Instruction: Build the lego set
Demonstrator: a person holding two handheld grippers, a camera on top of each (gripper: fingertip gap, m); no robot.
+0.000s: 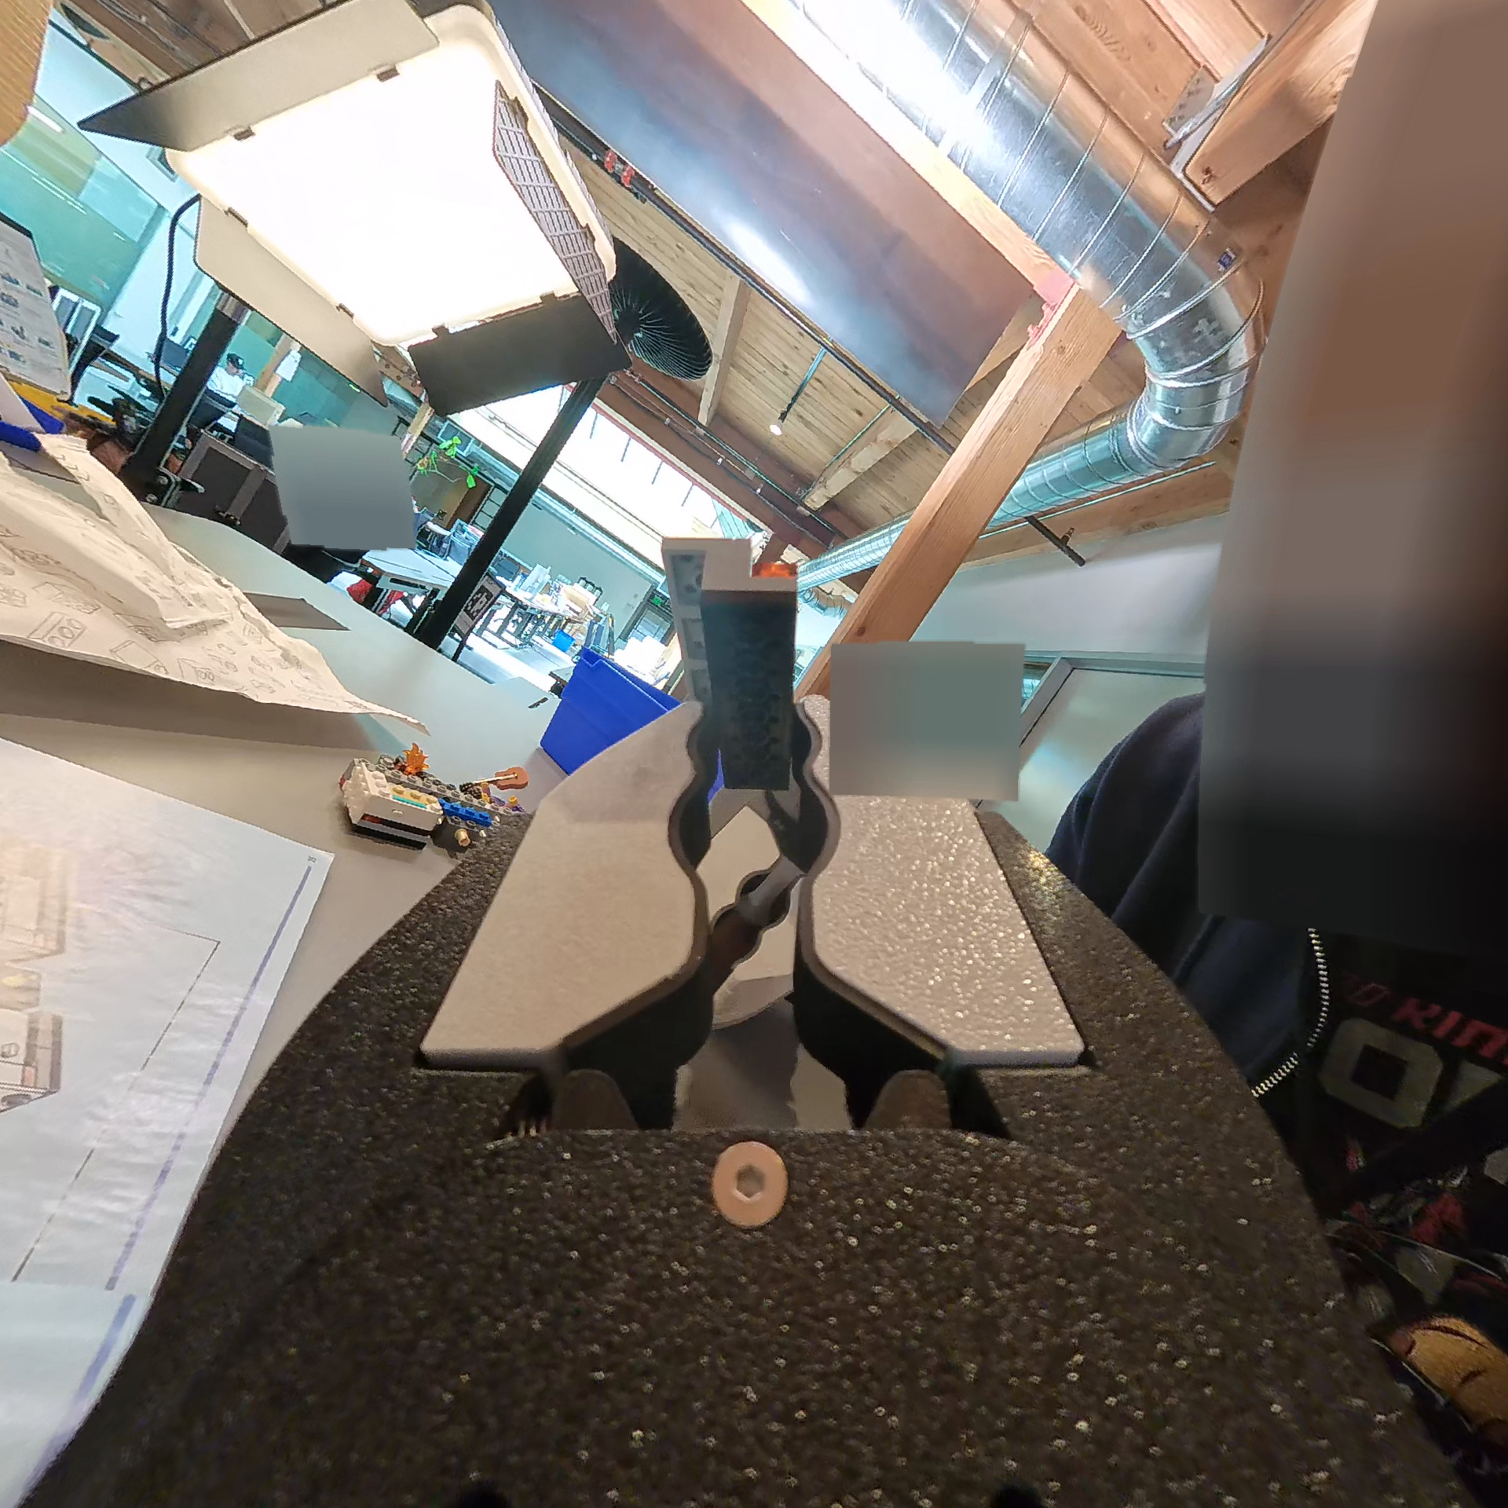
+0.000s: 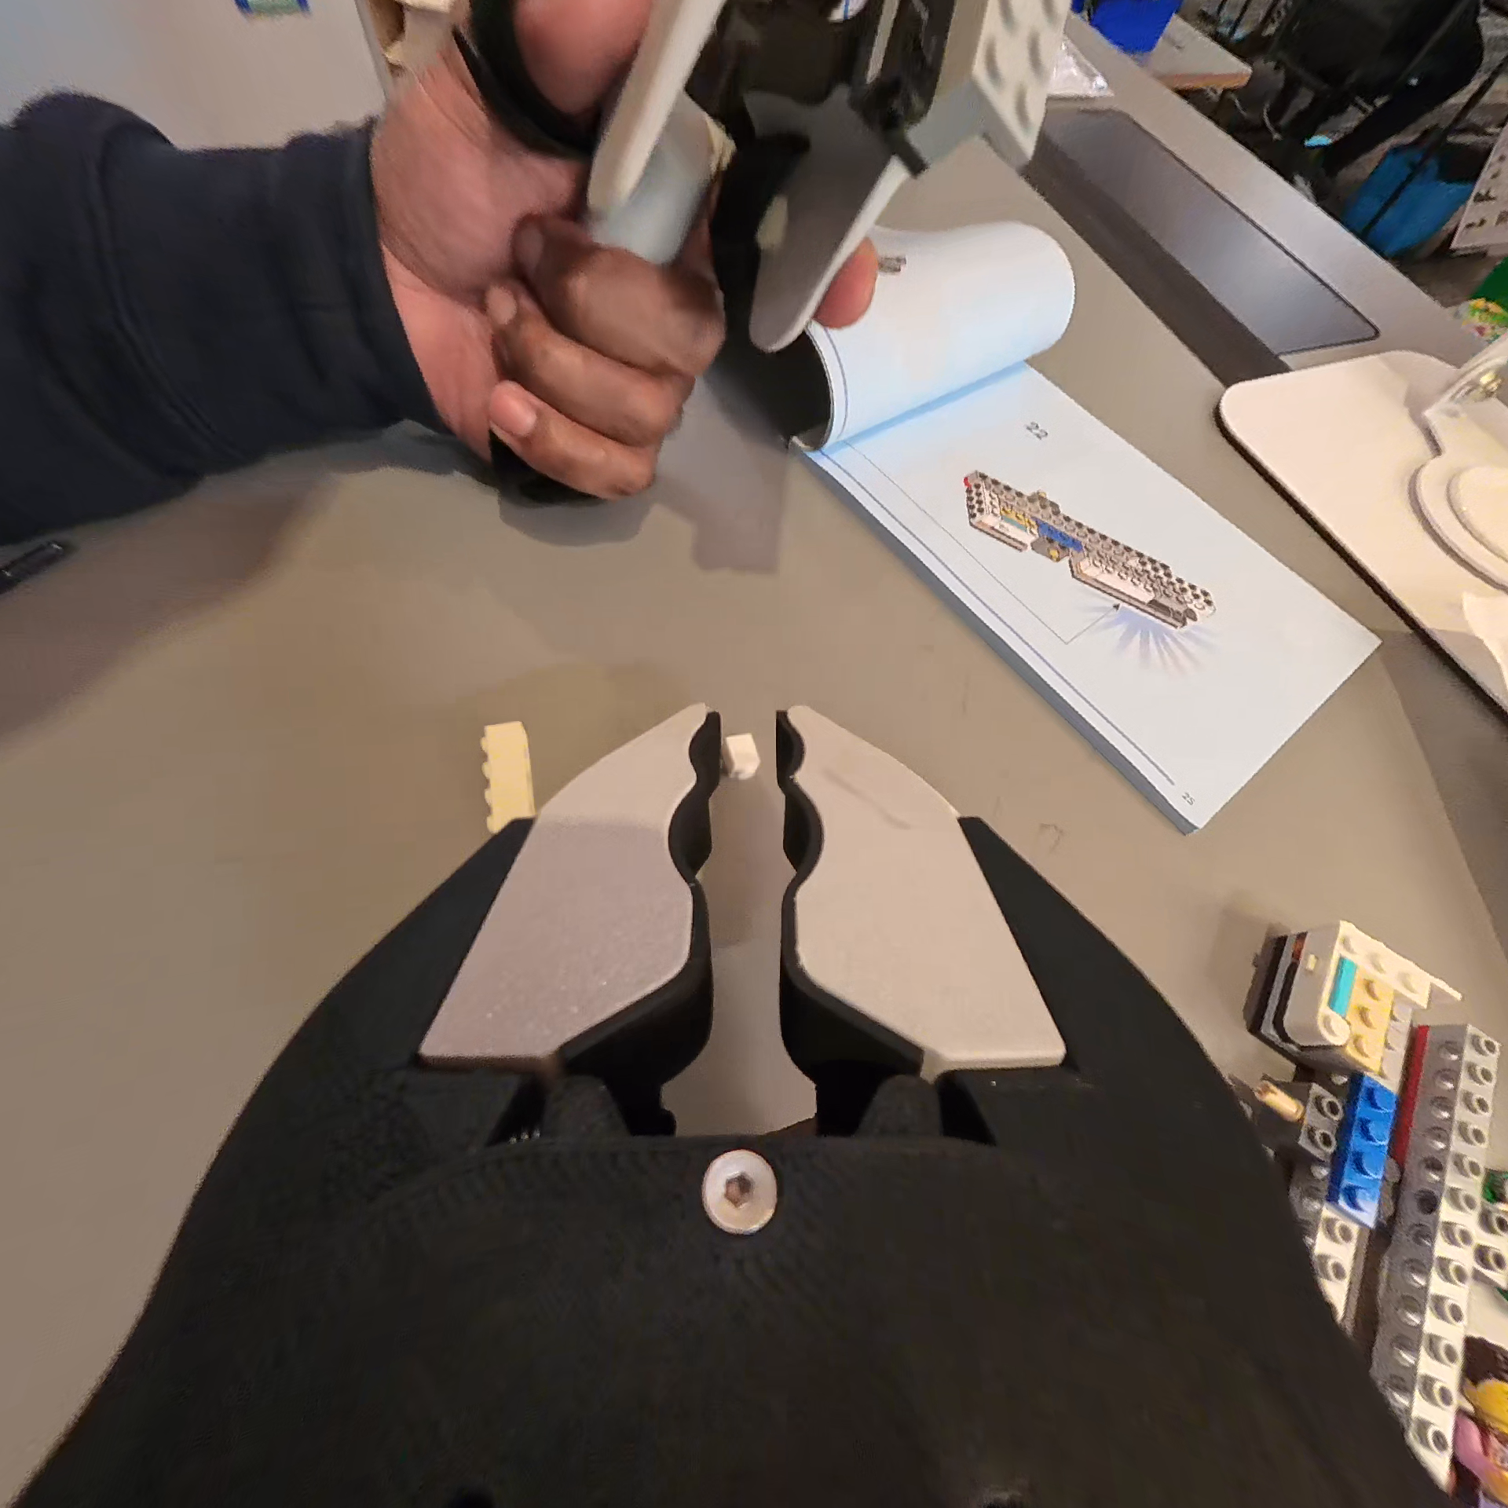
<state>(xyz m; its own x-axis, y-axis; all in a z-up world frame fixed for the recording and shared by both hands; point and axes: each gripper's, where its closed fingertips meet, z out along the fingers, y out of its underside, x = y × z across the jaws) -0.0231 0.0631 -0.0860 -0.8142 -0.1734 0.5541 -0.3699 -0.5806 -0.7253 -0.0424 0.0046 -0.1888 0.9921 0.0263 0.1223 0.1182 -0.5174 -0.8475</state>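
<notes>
My left gripper [image 1: 755, 718] has its jaws closed on a brick assembly [image 1: 747, 653]: a black studded plate backed by white and grey pieces, with an orange translucent bit at its top. Both pads press its sides, and it stands upright above the fingertips, raised off the table. From the right wrist view I see the same gripper held in a hand [image 2: 563, 326] in a dark sleeve, high over the grey table [image 2: 326, 612], with the grey studded part of the assembly projecting at the upper edge.

My right gripper [image 2: 747, 734] has its jaws slightly apart, and I hold nothing in them. A small white brick [image 2: 741, 755] stands on the table between the fingertips, close to the left pad; a gap shows between it and the right pad. Just left of the left finger lies a cream studded brick [image 2: 507, 775], touching nothing else.

Further right, an open instruction booklet [image 2: 1102, 587] lies flat on the table, one page curled over, near the raised left gripper. At the far right a white tray [image 2: 1322, 432] sits at the table edge. Lower right, beside my right gripper's body, lies a partly built model [image 2: 1403, 1142] of grey, white, blue and yellow bricks.
</notes>
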